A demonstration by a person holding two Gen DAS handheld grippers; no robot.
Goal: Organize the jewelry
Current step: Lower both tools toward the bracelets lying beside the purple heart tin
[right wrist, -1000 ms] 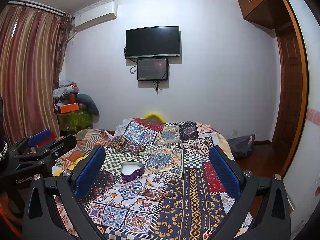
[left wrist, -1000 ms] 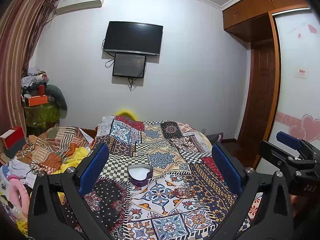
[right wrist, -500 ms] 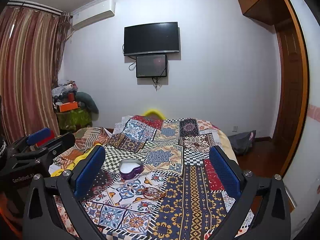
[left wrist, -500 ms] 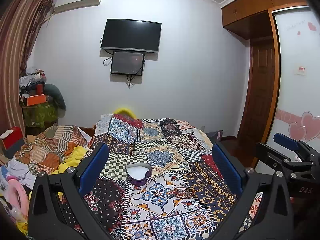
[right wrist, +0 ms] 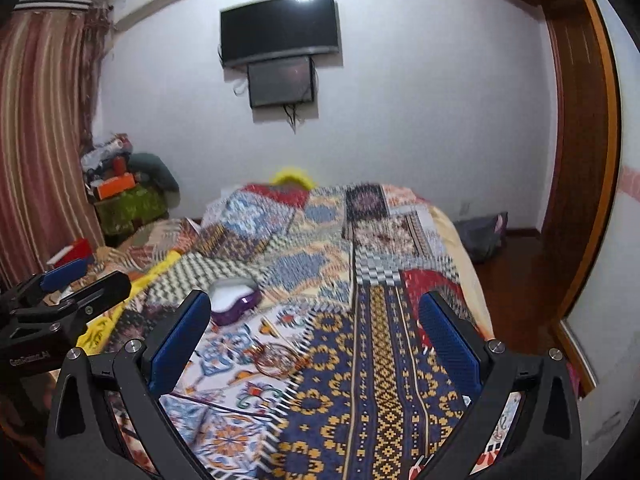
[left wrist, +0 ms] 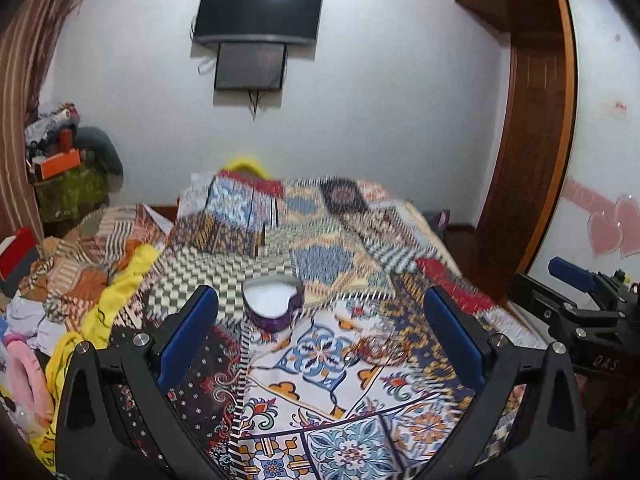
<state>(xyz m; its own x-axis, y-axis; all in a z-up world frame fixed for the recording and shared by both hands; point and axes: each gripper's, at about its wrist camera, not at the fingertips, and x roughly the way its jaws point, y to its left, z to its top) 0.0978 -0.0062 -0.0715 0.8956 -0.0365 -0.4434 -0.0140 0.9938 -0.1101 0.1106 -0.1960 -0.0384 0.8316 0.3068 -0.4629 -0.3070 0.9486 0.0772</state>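
A purple heart-shaped jewelry box (left wrist: 273,307) with a white lining stands open on the patterned bedspread (left wrist: 320,420); it also shows in the right wrist view (right wrist: 234,301). A coil of reddish-gold jewelry (left wrist: 378,347) lies on the spread to its right and nearer me, and shows in the right wrist view (right wrist: 276,356). My left gripper (left wrist: 322,336) is open and empty, above the spread, with the box just beyond its left finger. My right gripper (right wrist: 314,332) is open and empty, with the jewelry between its fingers below. Both views are blurred.
Crumpled clothes and a yellow cloth (left wrist: 108,292) pile up on the bed's left side. A cluttered stand (left wrist: 68,184) is in the far left corner. A wooden door and wardrobe (left wrist: 524,160) are on the right. A TV (left wrist: 256,12) hangs on the far wall.
Both grippers have tilted down and moved toward the bed; the box and the jewelry now sit lower and closer between the fingers. Both grippers stay open.
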